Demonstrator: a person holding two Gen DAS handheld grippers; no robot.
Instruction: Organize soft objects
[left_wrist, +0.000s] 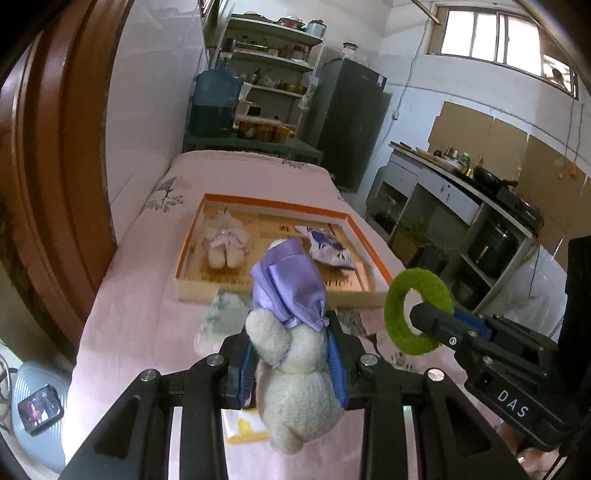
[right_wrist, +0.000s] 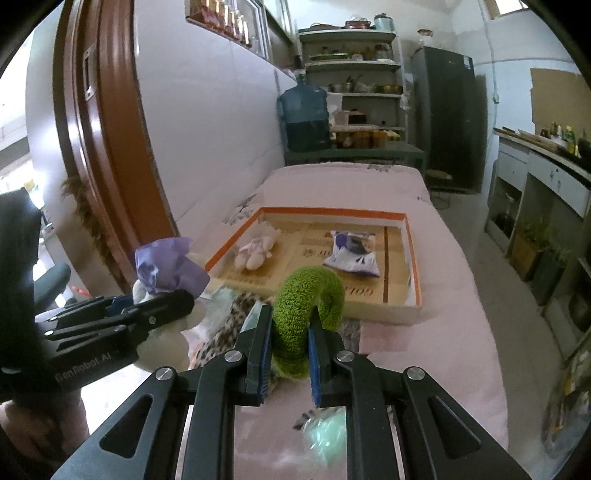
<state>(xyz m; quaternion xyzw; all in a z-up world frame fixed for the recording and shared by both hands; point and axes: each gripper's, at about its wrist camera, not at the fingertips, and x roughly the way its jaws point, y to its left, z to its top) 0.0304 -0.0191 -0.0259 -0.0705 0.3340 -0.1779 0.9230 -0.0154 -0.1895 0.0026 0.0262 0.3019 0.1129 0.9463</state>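
Cream plush toy (left_wrist: 295, 373) in purple satin dress being squeezed at waist by left claw (left_wrist: 291, 354), hanging above pink-sheeted bed (left_wrist: 147, 314). Green fuzzy ring (right_wrist: 306, 306) being pinched by right claw (right_wrist: 288, 354), also off bed. Orange-rimmed shallow box (right_wrist: 413, 258) lying on bed beyond both, holding small pale plush (right_wrist: 256, 251) and purple-white pouch (right_wrist: 352, 253), well apart.

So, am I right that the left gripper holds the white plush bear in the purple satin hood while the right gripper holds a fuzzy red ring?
Not quite: the fuzzy ring in the right gripper is green, as the right wrist view shows. The left gripper does hold the white plush bear.
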